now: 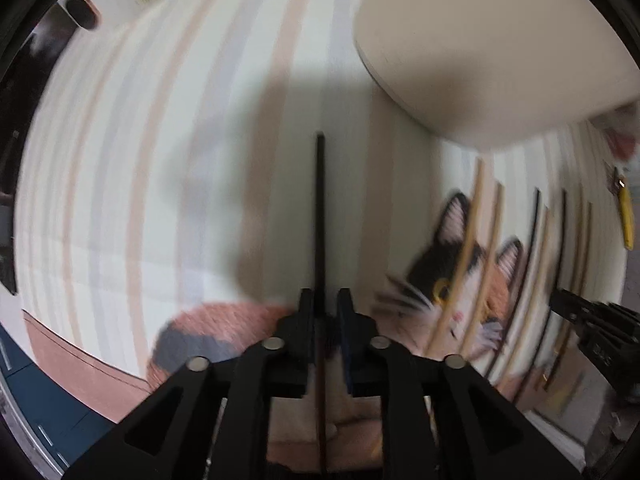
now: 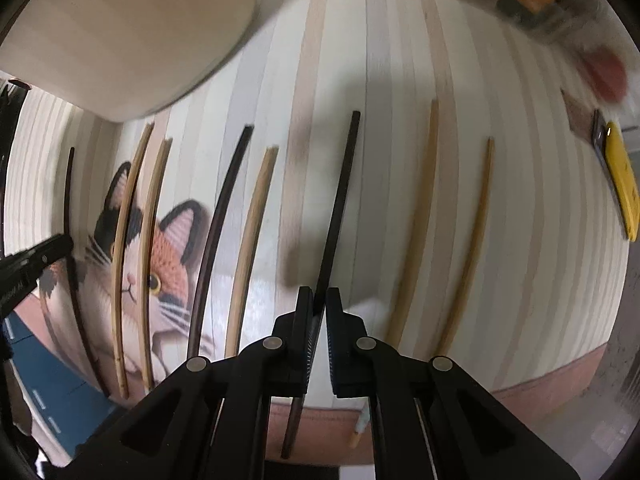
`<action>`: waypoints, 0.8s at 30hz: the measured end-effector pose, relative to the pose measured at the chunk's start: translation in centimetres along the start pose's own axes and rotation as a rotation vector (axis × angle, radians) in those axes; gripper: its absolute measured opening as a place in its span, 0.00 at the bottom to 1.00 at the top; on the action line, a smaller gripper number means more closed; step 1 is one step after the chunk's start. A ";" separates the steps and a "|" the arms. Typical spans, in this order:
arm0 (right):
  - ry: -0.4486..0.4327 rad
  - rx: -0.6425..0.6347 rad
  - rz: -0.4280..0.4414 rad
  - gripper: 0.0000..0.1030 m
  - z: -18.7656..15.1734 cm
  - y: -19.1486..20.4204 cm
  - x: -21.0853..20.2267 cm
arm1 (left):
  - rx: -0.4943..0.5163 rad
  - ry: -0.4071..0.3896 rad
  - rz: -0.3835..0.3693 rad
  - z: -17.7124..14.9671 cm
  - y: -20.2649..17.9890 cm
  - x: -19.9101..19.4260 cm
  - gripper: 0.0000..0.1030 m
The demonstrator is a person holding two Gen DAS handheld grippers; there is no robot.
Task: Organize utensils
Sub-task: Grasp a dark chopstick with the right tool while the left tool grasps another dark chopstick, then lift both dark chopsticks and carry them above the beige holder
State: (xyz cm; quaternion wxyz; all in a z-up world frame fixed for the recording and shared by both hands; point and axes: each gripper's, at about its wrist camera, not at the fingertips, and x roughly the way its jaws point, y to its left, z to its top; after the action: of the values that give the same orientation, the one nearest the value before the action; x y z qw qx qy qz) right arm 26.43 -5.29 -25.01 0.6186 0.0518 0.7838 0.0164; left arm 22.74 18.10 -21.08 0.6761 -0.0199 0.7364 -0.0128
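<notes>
Over the striped cat mat [image 2: 400, 80], each gripper grasps a dark chopstick: left gripper [image 1: 324, 308], right gripper [image 2: 316, 304]; pairing them likely needs parallel, level tips.

Left gripper [image 1: 325, 300]: 2 black fingers drawn close, clamped on a dark chopstick [image 1: 320, 216] that runs straight ahead between them. Right gripper [image 2: 317, 300]: fingers likewise drawn close, pinching another dark chopstick [image 2: 340, 204] angled slightly rightward. Each gripper's tip shows at the edge of the other's view, low to the mat.
</notes>
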 end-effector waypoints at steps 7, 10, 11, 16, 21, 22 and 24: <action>-0.008 0.039 -0.022 0.11 -1.2 -0.5 0.6 | 0.050 -0.022 0.079 -0.9 -1.9 0.2 0.10; -0.033 0.026 -0.022 0.07 -1.0 0.3 0.1 | 0.044 -0.033 0.092 -0.7 -2.1 0.1 0.03; -0.033 0.023 -0.020 0.06 -1.1 0.5 0.2 | 0.039 -0.032 0.089 -0.6 -2.0 0.1 0.03; -0.027 0.017 -0.018 0.06 -1.0 0.5 0.2 | 0.050 -0.044 0.111 -0.2 -2.5 -0.5 0.03; -0.030 0.033 -0.021 0.06 -1.5 0.7 0.1 | 0.038 -0.051 0.105 -0.1 -3.3 -1.1 0.03; -0.030 0.038 -0.020 0.06 -1.4 0.9 0.1 | 0.037 -0.052 0.105 -0.2 -3.3 -1.1 0.03; -0.027 0.042 -0.020 0.07 -1.4 0.6 0.0 | 0.034 -0.052 0.103 -0.2 -3.4 -1.1 0.03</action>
State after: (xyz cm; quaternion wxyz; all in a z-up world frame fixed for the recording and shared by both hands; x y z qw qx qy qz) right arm 25.07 -4.59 -24.61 0.6281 0.0570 0.7760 -0.0069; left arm 22.63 14.73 -19.83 0.6950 0.0294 0.7183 0.0100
